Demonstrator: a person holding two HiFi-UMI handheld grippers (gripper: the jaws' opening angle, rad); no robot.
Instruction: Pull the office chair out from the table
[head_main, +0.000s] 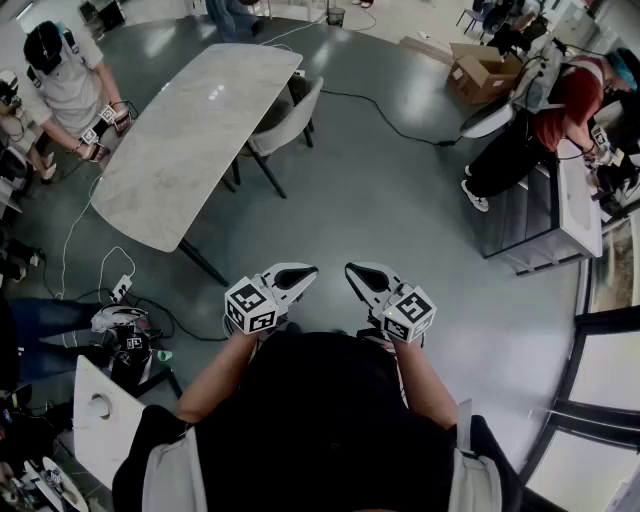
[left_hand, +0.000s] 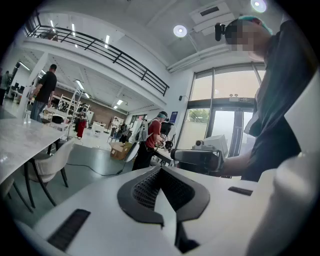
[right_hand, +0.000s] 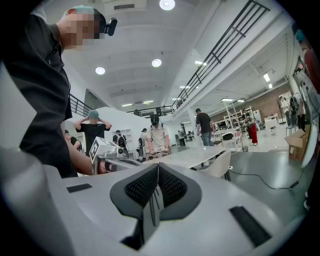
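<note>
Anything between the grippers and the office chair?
No: in the head view only bare grey floor separates the left gripper and right gripper from the office chair. A black cable lies off to the side.

Bright, even indoor light throughout. Round ceiling lights (right_hand: 156, 62) glow with small blown-out haloes. The window (left_hand: 220, 95) in the left gripper view is washed pale by daylight. Floor (head_main: 380, 200) is glossy with soft sheen patches, and the table (head_main: 190, 140) top shows a faint pale glare. Shadows are weak and diffuse. All three views are fisheye: straight lines bow, the railing (left_hand: 100, 47) curves, and a black vignette rings the corners of both gripper views. Head view is sharp mid-frame, squeezed and smeared toward its edges. Nearest foreground in both gripper views is soft, while the background is fairly crisp.
</note>
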